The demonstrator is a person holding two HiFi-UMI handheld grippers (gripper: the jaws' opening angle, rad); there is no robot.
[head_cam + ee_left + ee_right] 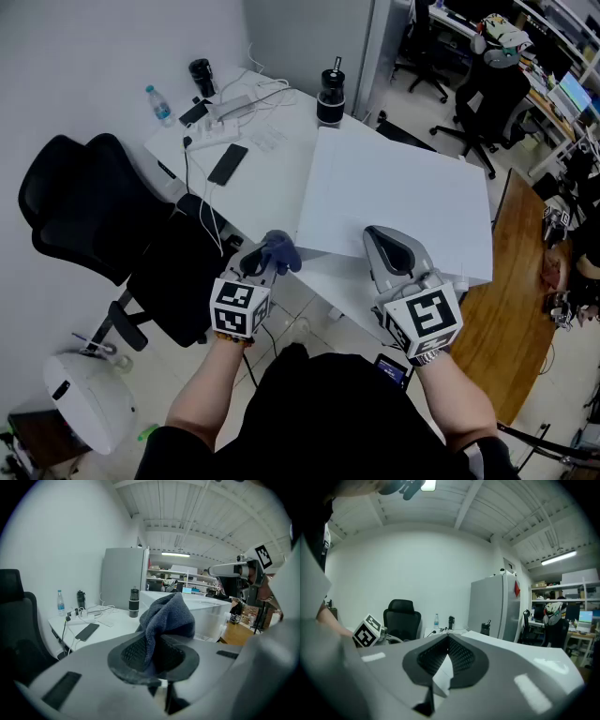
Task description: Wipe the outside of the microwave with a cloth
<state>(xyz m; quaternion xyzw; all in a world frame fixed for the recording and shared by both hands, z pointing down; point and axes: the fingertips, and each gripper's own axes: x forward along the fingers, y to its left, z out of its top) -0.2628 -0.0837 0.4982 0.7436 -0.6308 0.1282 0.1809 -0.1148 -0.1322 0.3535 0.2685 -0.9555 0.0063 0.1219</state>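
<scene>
The microwave (pixel 394 197) is a large white box on the white desk (pixel 272 159), seen from above in the head view. My left gripper (pixel 258 258) hovers just off the box's near left corner, shut on a bunched blue-grey cloth (pixel 278 249). The left gripper view has the cloth (pixel 168 616) standing up from between the pads, with the microwave (pixel 206 611) behind it. My right gripper (pixel 389 246) is over the near edge of the microwave's top, jaws shut with nothing between them (pixel 446 656).
A black office chair (pixel 84 202) stands left of the desk. On the desk lie a phone (pixel 228 163), a power strip with cables (pixel 220 122), a water bottle (pixel 159 105) and a black tumbler (pixel 330 94). A wooden surface (pixel 511 300) lies to the right.
</scene>
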